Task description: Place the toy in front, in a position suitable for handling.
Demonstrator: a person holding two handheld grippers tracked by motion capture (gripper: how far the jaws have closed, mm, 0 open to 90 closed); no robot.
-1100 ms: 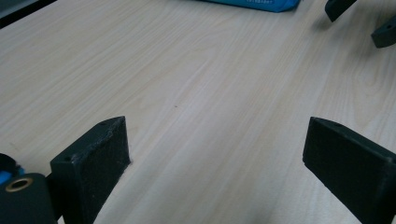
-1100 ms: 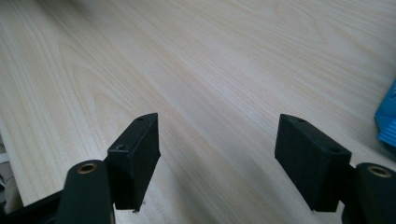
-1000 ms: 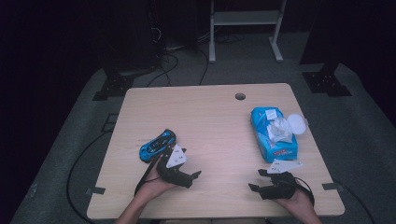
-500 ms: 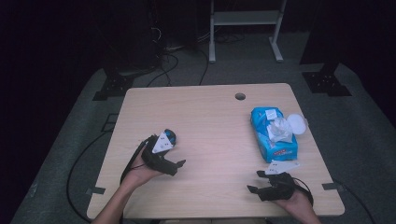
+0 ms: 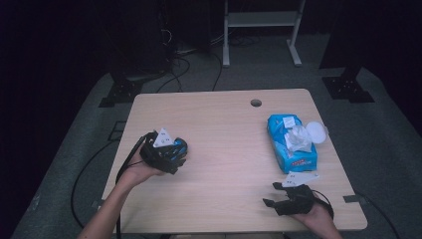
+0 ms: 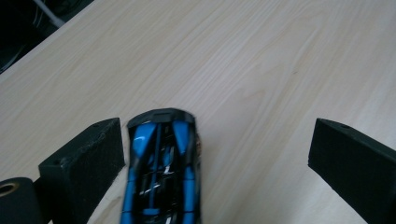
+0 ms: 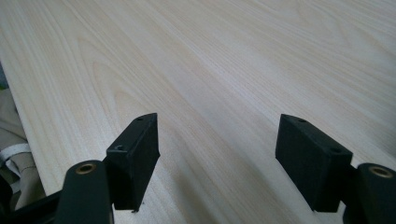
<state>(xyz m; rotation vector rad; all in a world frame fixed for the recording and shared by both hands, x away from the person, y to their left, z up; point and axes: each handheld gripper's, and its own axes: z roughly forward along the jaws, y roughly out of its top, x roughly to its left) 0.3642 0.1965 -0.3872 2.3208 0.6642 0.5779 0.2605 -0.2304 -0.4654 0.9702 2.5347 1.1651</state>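
Note:
A blue and black toy car lies on the wooden table, toward its left side. My left gripper sits over the car, open. In the left gripper view the car lies between the jaws, close to the left pad and well clear of the right pad. My right gripper rests near the table's front right edge, pointing left. Its jaws are open over bare wood with nothing between them.
A blue pack of wipes lies at the right of the table, its white lid flipped open and a tissue sticking up. A cable hole sits near the far edge. Cables trail off the left edge.
My left gripper has moved left and away from the front edge onto the toy car, which now lies between its jaws. The right gripper has barely shifted.

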